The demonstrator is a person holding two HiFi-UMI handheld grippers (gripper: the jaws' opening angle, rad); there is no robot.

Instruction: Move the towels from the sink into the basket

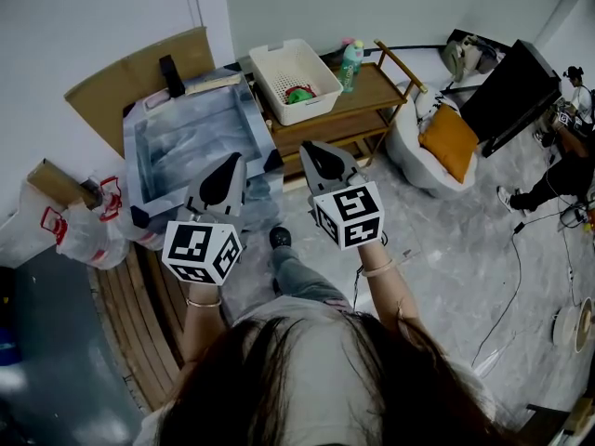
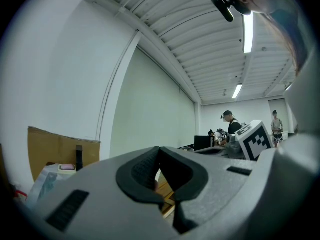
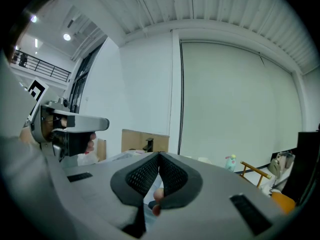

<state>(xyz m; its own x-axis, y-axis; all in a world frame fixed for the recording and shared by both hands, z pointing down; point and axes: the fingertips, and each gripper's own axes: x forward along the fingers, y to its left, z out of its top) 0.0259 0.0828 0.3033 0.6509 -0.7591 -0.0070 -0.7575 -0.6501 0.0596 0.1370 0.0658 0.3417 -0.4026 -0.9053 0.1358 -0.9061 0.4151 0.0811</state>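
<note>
Grey metal, by the look of it, forms the sink in the upper left of the head view. The pale, streaky shapes lying in its basin I take for the towels, though they are too dim to tell cloth from reflection with any certainty. The white slatted basket stands just right of the sink, at upper centre, on a wooden shelf unit. A small green-and-red thing lies in it, which I cannot identify. Both tools hover at centre frame, short of the sink. The left gripper and the right gripper each have their ribbed dark pads pressed together at the tips with nothing between them, as each gripper view confirms. Towels should handle as soft, limp and unbreakable things, light when dry. In a sink they may be wet, and then heavier, clingy and apt to drip on the way over. A pinch on a raised fold or bunched ridge near the middle would likely gather enough cloth to hold. A flat single edge could slip out or let the rest trail over the rim. The floor is pale and marbled. White walls close the room at the top of the frame, and a cardboard sheet leans behind the sink. Plastic bags slump at the left edge. A green bottle stands beside the basket, a chair with an orange cushion sits to the right, and another person is at the far right edge.
</note>
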